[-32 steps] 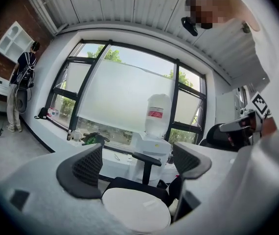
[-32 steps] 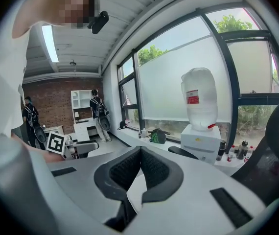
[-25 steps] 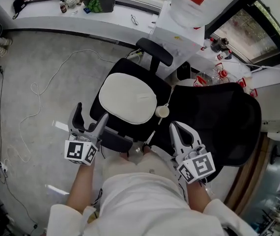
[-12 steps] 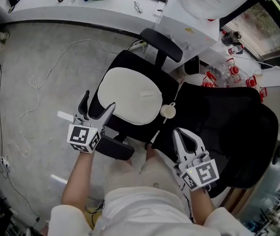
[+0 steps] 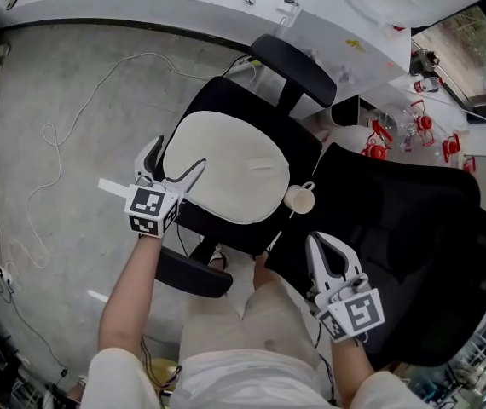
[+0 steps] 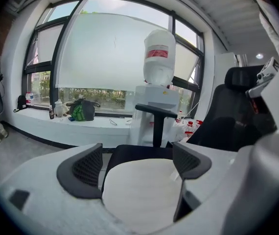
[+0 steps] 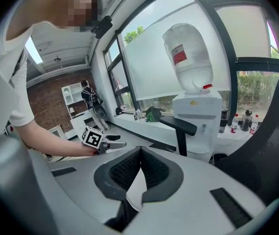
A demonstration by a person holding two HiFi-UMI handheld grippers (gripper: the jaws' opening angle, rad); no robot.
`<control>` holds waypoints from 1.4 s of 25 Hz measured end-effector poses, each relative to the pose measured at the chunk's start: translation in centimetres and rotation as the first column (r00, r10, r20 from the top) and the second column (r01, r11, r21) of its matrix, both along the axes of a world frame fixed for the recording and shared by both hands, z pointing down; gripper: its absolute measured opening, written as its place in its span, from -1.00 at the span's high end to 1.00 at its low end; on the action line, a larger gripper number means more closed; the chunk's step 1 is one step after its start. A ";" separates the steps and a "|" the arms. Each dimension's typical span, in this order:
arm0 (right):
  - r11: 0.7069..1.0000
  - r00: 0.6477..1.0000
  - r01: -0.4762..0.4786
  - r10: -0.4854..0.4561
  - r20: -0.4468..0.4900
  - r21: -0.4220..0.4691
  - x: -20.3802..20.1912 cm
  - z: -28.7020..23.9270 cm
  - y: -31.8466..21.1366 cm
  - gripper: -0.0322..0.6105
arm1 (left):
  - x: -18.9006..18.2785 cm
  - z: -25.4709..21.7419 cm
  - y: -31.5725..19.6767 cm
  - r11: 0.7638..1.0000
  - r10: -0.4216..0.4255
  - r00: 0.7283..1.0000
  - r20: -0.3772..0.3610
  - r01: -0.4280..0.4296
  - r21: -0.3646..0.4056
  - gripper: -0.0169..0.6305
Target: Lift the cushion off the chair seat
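A cream oval cushion (image 5: pixel 226 175) lies flat on the black office chair seat (image 5: pixel 298 156). My left gripper (image 5: pixel 175 162) is open at the cushion's left edge, one finger (image 5: pixel 193 170) over the cushion and the other just off its rim. In the left gripper view the cushion (image 6: pixel 139 190) fills the gap between the spread jaws of the left gripper (image 6: pixel 137 163). My right gripper (image 5: pixel 317 241) is shut on nothing, low at the right, over the chair's black backrest (image 5: pixel 396 228) and apart from the cushion. The right gripper view shows the right gripper (image 7: pixel 139 150) with tips meeting.
A small white cup (image 5: pixel 298 199) sits at the cushion's right edge. Black armrests stand beyond (image 5: pixel 292 58) and below (image 5: pixel 193 273) the seat. A water dispenser (image 5: pixel 354 7) and red-capped bottles (image 5: pixel 396 135) crowd the right. A white cable (image 5: pixel 47 143) trails over the grey floor.
My left gripper has moved forward from beside the chair to the cushion's left edge, still open. The right gripper has stayed shut near the backrest.
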State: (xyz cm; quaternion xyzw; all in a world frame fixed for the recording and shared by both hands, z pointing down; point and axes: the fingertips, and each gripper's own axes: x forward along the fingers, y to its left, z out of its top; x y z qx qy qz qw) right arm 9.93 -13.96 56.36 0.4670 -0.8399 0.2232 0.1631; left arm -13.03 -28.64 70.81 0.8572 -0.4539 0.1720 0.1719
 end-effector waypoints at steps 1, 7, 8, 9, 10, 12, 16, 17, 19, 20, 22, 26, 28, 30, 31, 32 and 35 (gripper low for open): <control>1.000 1.000 0.003 -0.003 -0.004 -0.004 0.1 0.6 -0.3 0.89 | 0.3 1.1 -0.7 1.000 0.009 1.000 0.017 -0.009 -0.007 -0.42; 0.998 0.999 0.037 -0.037 -0.011 -0.049 -0.5 3.6 -0.7 0.89 | 1.2 8.6 -3.4 0.993 0.064 0.993 0.097 -0.053 -0.110 -0.42; 0.998 0.999 0.040 -0.041 -0.013 -0.051 -0.6 4.1 -0.9 0.89 | 1.5 9.5 -3.9 0.990 0.083 0.990 0.111 -0.070 -0.119 -0.42; 0.998 0.999 0.042 -0.043 -0.016 -0.052 -0.6 4.5 -1.1 0.89 | 1.8 10.4 -4.4 0.989 0.099 0.988 0.121 -0.084 -0.125 -0.43; 0.998 0.999 0.043 -0.044 -0.020 -0.052 -0.7 4.9 -1.3 0.89 | 2.0 11.1 -5.0 0.987 0.105 0.987 0.120 -0.089 -0.132 -0.43; 0.998 0.999 0.040 -0.041 -0.025 -0.054 -0.7 5.5 -1.4 0.89 | 1.9 12.4 -6.2 0.987 0.077 0.993 0.091 -0.063 -0.148 -0.42; 0.997 0.999 0.028 -0.029 -0.022 -0.068 -0.6 6.7 -1.4 0.89 | 1.5 15.6 -7.2 0.979 0.059 0.994 0.089 -0.041 -0.199 -0.42; 0.997 0.999 0.025 -0.027 -0.022 -0.074 -0.6 7.0 -1.3 0.89 | 1.6 16.5 -7.0 0.975 0.077 0.991 0.105 -0.053 -0.215 -0.42; 0.996 0.999 0.021 -0.023 -0.026 -0.082 -0.5 7.7 -1.3 0.89 | 1.8 18.0 -6.9 0.968 0.110 0.986 0.129 -0.076 -0.241 -0.43; 0.996 0.999 0.019 -0.021 -0.026 -0.083 -0.5 7.9 -1.4 0.89 | 1.8 18.5 -7.0 0.966 0.117 0.984 0.135 -0.081 -0.247 -0.42; 0.996 1.000 0.015 -0.017 -0.024 -0.084 -0.6 8.2 -1.5 0.89 | 1.6 19.3 -7.3 0.964 0.117 0.983 0.142 -0.078 -0.255 -0.42; 0.996 1.000 0.011 -0.013 -0.020 -0.088 -0.7 8.5 -1.8 0.89 | 1.1 20.8 -7.7 0.956 0.118 0.979 0.163 -0.067 -0.287 -0.43; 0.996 1.000 0.004 -0.006 -0.022 -0.094 -0.4 8.9 -1.9 0.89 | 1.0 21.5 -7.8 0.951 0.144 0.972 0.186 -0.084 -0.299 -0.43; 0.995 1.000 -0.003 0.000 -0.027 -0.100 0.0 9.2 -1.9 0.89 | 0.7 22.2 -7.6 0.945 0.175 0.963 0.204 -0.107 -0.308 -0.42; 0.995 1.000 -0.005 0.001 -0.031 -0.102 0.2 9.3 -2.0 0.89 | 0.6 22.6 -7.5 0.942 0.180 0.964 0.196 -0.111 -0.315 -0.42; 0.995 0.999 -0.005 0.001 -0.035 -0.103 0.4 9.4 -2.1 0.89 | 0.5 23.0 -7.3 0.939 0.177 0.967 0.182 -0.110 -0.327 -0.40; 0.994 0.999 -0.010 0.005 -0.041 -0.106 0.9 9.6 -2.2 0.89 | 0.6 23.9 -7.0 0.931 0.180 0.968 0.174 -0.111 -0.347 -0.30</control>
